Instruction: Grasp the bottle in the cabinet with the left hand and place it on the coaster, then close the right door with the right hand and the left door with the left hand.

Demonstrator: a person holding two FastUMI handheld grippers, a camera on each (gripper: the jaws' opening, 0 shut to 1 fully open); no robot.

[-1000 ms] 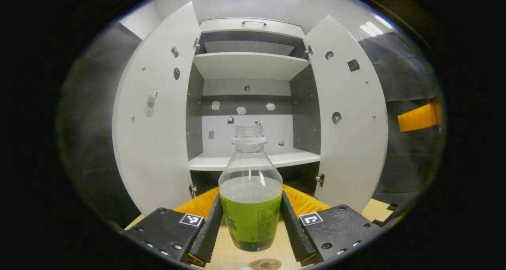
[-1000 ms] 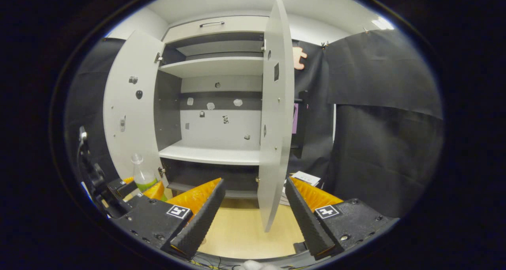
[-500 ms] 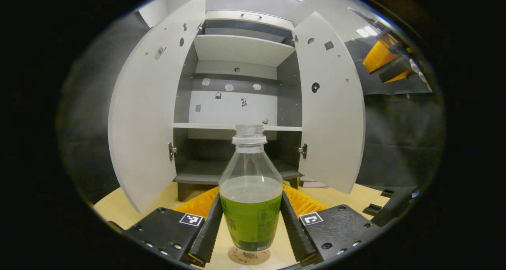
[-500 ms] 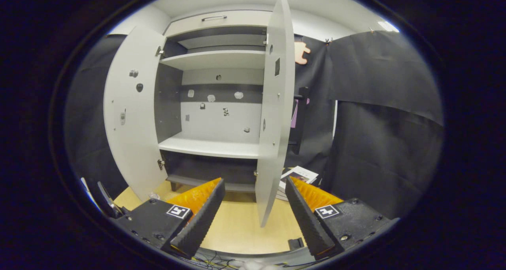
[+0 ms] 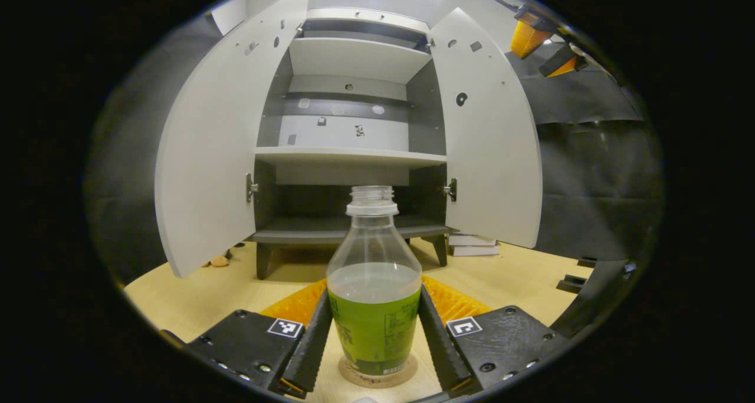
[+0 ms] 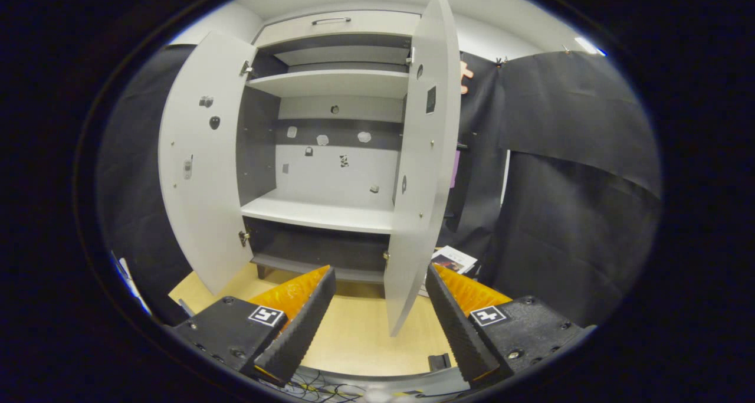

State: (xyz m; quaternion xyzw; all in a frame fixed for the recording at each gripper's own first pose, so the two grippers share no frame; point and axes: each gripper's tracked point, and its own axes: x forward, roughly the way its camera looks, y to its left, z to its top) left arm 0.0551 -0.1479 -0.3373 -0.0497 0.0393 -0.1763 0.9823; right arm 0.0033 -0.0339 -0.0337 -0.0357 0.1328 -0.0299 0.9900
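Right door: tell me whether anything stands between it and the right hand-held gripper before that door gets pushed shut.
Nothing visible does. In the right gripper view the right hand-held gripper is open and empty, and the right door stands edge-on just beyond its fingers, with bare floor between them. The cabinet behind the door is open.

bottle [image 5: 373, 308] lowered onto coaster [image 5: 377, 377] | right gripper [image 6: 377, 326] nearer right door [image 6: 422, 173]

Recording booth: black cloth wall [image 6: 566, 173], white cabinet [image 6: 330, 155], wooden floor [image 5: 519, 273].
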